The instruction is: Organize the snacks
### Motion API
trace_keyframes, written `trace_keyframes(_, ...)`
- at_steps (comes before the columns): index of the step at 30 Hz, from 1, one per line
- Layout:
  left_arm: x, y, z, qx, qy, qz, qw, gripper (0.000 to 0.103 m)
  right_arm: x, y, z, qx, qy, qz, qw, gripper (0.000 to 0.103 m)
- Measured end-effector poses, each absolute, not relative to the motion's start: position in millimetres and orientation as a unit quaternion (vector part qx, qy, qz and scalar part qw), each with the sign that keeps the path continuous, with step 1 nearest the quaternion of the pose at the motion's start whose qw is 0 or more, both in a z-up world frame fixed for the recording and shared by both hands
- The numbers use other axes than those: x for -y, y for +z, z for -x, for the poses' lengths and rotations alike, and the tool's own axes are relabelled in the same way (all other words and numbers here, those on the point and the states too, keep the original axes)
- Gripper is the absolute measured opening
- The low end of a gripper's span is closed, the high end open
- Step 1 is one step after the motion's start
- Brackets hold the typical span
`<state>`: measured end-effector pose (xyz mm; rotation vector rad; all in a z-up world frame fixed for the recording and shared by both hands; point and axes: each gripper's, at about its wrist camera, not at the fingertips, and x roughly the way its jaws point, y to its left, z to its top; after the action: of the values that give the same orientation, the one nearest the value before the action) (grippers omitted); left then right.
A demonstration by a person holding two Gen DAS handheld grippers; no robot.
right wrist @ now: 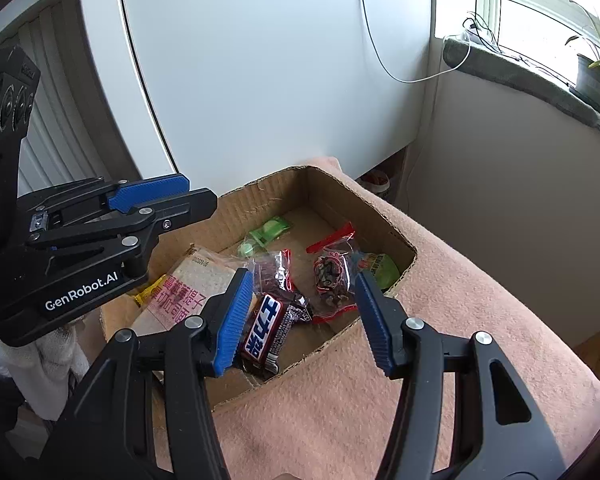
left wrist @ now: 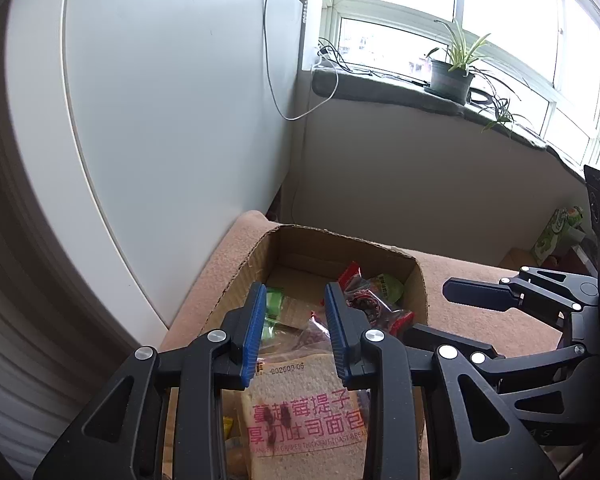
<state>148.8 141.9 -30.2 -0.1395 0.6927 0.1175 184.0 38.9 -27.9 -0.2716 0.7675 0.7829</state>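
An open cardboard box (right wrist: 260, 188) sits on a pink cloth. Inside lie a clear pack of sliced toast bread (right wrist: 188, 288) with pink lettering, a dark chocolate bar (right wrist: 266, 330), red-edged clear packets (right wrist: 332, 276), a green packet (right wrist: 268, 232) and a yellow one (right wrist: 150, 290). My right gripper (right wrist: 303, 276) hangs open over the box's near side, the chocolate bar lying just by its left finger, nothing pressed between the pads. My left gripper (left wrist: 294, 292) stands open above the bread pack (left wrist: 304, 412), its jaws narrowly apart with nothing in them. It shows again at the left as the left gripper (right wrist: 180, 196).
The pink cloth (right wrist: 440, 320) covers the surface around the box. A white panel (right wrist: 260, 80) rises right behind it, with a hanging cable. A potted plant (left wrist: 450, 76) stands on the window sill. A green carton (left wrist: 556, 232) sits at the far right.
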Motion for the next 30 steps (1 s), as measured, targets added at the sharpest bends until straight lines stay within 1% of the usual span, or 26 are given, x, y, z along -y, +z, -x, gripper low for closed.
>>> trace_keyframes(6, -143, -23, -140, -0.331, 0.060, 0.069, 0.939, 0.029, -31, -21, -174, -0.357, 0.368, 0.126, 0.849, 0.056)
trace_keyframes(7, -142, -21, -138, -0.329, 0.061, 0.069, 0.940, 0.031, -29, -19, -171, -0.354, 0.368, 0.124, 0.851, 0.058)
trace_keyframes(8, -142, -19, -134, -0.326, 0.062, 0.068, 0.941, 0.034, -27, -17, -168, -0.351, 0.368, 0.122, 0.852, 0.063)
trace_keyframes(9, -140, -16, -131, -0.321, 0.063, 0.066, 0.943, 0.041, -23, -15, -164, -0.346, 0.367, 0.119, 0.855, 0.067)
trace_keyframes(10, -139, -14, -127, -0.317, 0.064, 0.062, 0.944, 0.043, -21, -13, -160, -0.342, 0.367, 0.118, 0.857, 0.070)
trace_keyframes(13, -134, -9, -112, -0.304, 0.065, 0.058, 0.949, 0.045, -13, -7, -146, -0.329, 0.370, 0.116, 0.861, 0.071)
trace_keyframes(14, -132, -8, -107, -0.301, 0.067, 0.058, 0.949, 0.047, -10, -5, -141, -0.325, 0.369, 0.116, 0.863, 0.074)
trace_keyframes(15, -130, -7, -102, -0.299, 0.068, 0.058, 0.950, 0.053, -8, -4, -136, -0.319, 0.367, 0.116, 0.866, 0.078)
trace_keyframes(16, -128, -7, -98, -0.297, 0.070, 0.059, 0.951, 0.059, -4, -2, -130, -0.313, 0.364, 0.115, 0.870, 0.085)
trace_keyframes(17, -126, -7, -93, -0.295, 0.071, 0.058, 0.951, 0.060, -1, -1, -125, -0.307, 0.363, 0.113, 0.873, 0.090)
trace_keyframes(20, -119, -9, -80, -0.292, 0.075, 0.055, 0.952, 0.061, 10, -1, -113, -0.300, 0.358, 0.100, 0.878, 0.091)
trace_keyframes(22, -116, -9, -72, -0.290, 0.077, 0.055, 0.952, 0.065, 16, -3, -107, -0.295, 0.347, 0.096, 0.885, 0.092)
trace_keyframes(25, -110, -11, -62, -0.286, 0.082, 0.054, 0.953, 0.069, 23, -5, -101, -0.287, 0.325, 0.098, 0.896, 0.101)
trace_keyframes(29, -100, -12, -53, -0.282, 0.098, 0.040, 0.954, 0.074, 31, -9, -93, -0.288, 0.312, 0.090, 0.901, 0.102)
trace_keyframes(30, -99, -12, -51, -0.280, 0.103, 0.037, 0.954, 0.077, 33, -10, -91, -0.287, 0.306, 0.090, 0.903, 0.102)
